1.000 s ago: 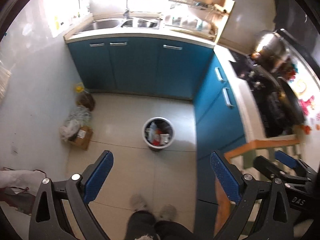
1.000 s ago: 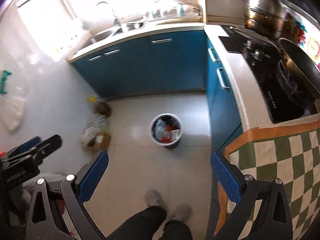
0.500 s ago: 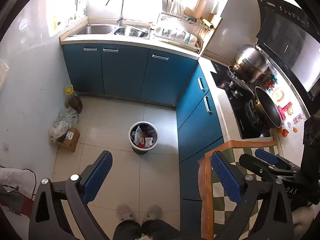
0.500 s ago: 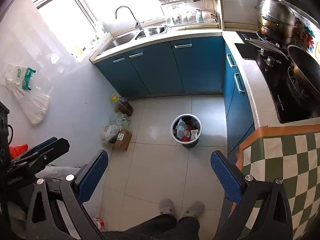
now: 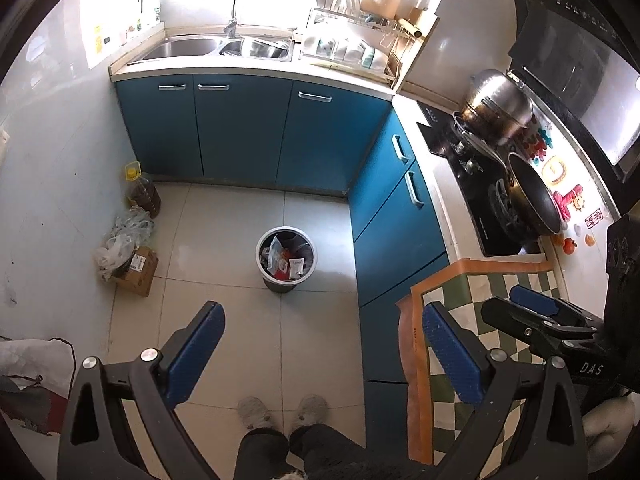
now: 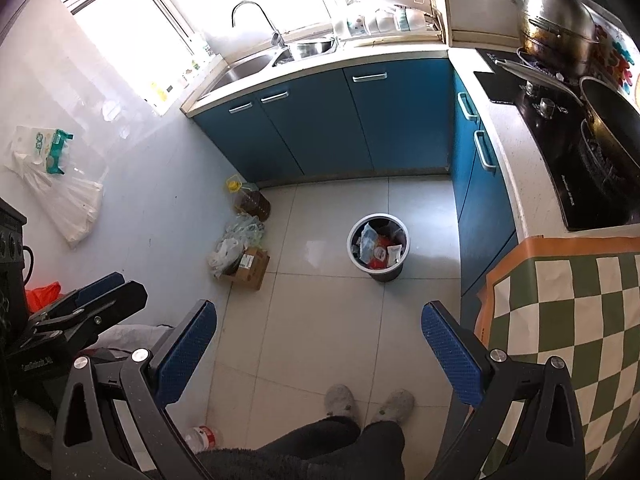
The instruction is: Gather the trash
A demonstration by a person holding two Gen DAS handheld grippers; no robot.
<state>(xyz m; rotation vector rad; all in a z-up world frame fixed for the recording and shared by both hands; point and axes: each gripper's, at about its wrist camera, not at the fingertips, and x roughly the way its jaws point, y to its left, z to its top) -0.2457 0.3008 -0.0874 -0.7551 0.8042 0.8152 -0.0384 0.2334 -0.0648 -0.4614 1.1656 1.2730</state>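
Trash bin in both views; plastic bottle only right wrist.

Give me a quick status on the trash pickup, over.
Left gripper open, empty. Right gripper open, empty. Trash bin on floor ahead, already holding wrappers. Nothing between grippers and bin; bags and cardboard box sit by the wall.

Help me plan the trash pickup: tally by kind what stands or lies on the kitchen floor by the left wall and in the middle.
Trash bin: 1
Cardboard box: 1
Heap of plastic bags: 1
Oil jug with yellow cap: 1
Plastic bottle: 1
Total: 5
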